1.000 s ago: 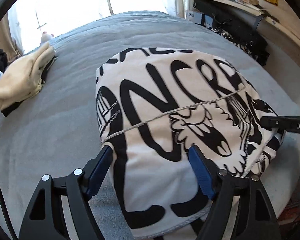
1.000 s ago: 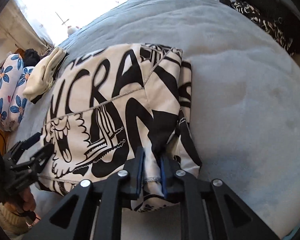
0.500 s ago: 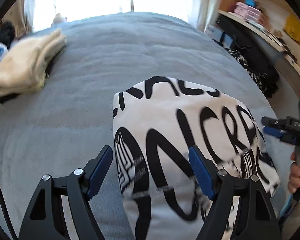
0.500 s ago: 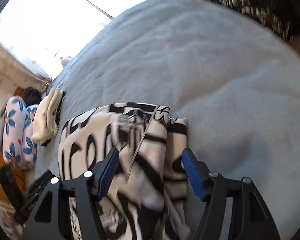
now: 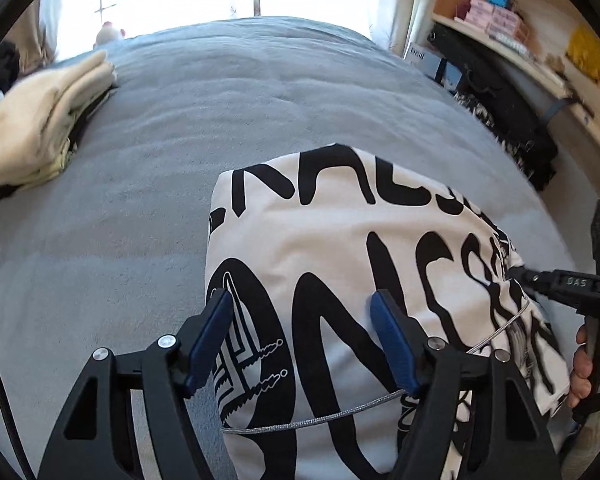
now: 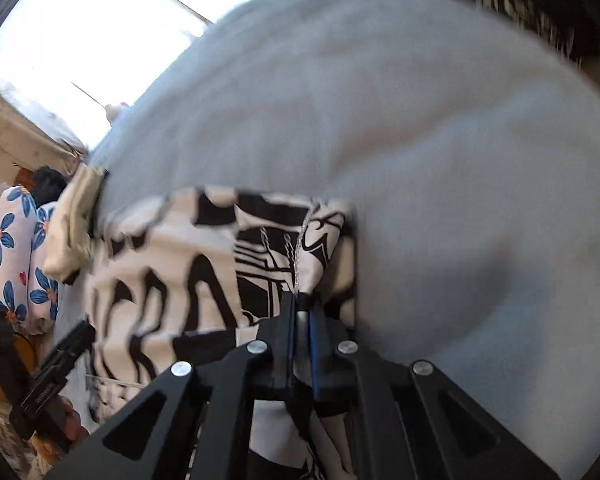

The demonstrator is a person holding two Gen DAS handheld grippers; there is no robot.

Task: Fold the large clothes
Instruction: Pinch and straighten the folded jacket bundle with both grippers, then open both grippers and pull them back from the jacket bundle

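Observation:
A white garment with bold black lettering (image 5: 340, 248) lies folded on the grey bed cover (image 5: 220, 120). My left gripper (image 5: 304, 340) is open, its blue pads spread over the garment's near left part. My right gripper (image 6: 300, 312) is shut on the garment's right edge (image 6: 320, 236), next to a silver drawstring (image 6: 300, 256). In the left wrist view the right gripper (image 5: 516, 274) shows at the garment's far right side, held by a hand. The right wrist view is blurred.
A folded cream garment (image 5: 40, 128) lies at the bed's far left, also in the right wrist view (image 6: 72, 232). A blue-flowered pillow (image 6: 16, 260) lies beyond it. Shelves with boxes (image 5: 500, 24) and dark clothes (image 5: 512, 136) stand right of the bed.
My right gripper let go of the garment, opened, then shut again on its right edge. My left gripper stayed open and shifted over the garment's left part.

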